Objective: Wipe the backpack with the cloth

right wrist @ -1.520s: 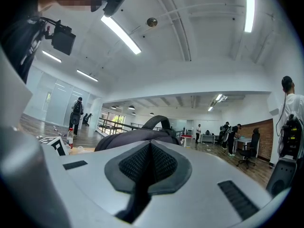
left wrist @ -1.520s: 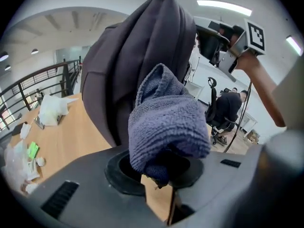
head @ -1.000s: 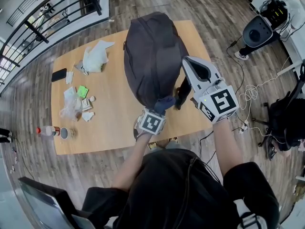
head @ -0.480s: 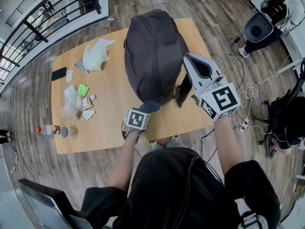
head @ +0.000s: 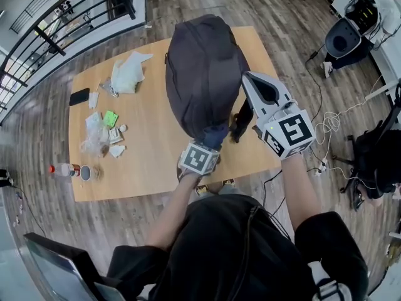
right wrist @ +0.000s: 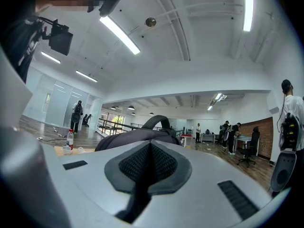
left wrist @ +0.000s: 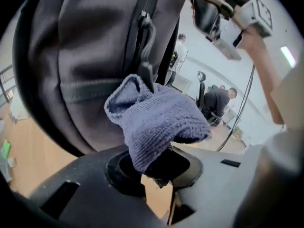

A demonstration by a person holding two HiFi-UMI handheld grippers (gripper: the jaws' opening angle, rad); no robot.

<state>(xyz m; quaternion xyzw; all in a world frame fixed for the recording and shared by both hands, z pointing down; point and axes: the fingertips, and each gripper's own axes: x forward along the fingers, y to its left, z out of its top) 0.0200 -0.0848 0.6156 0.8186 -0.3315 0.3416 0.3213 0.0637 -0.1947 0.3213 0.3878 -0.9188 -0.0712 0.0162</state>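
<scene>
A dark grey backpack (head: 203, 68) lies along the wooden table (head: 150, 137); in the left gripper view its zipper seam and pull (left wrist: 145, 30) fill the frame. My left gripper (head: 210, 142) is shut on a bunched blue cloth (head: 215, 133), which presses against the bag's near end. The same cloth (left wrist: 156, 122) bulges out above the jaws of that gripper (left wrist: 156, 164). My right gripper (head: 247, 80) hovers at the bag's right side, pointing level. In its own view the right gripper (right wrist: 149, 163) has its pads together with nothing seen between them, and the bag (right wrist: 137, 136) lies just beyond.
On the table's left lie a crumpled plastic bag (head: 128, 74), a phone (head: 78, 97), small packets (head: 108, 127), a bottle (head: 62, 170) and a cup (head: 84, 173). A black strap (head: 240, 123) hangs by the bag. Cables (head: 332, 121) lie on the floor at right.
Half a second ago the left gripper and cloth had slid left, off the bag's near end; now they are back against it. The right gripper has stayed put.
</scene>
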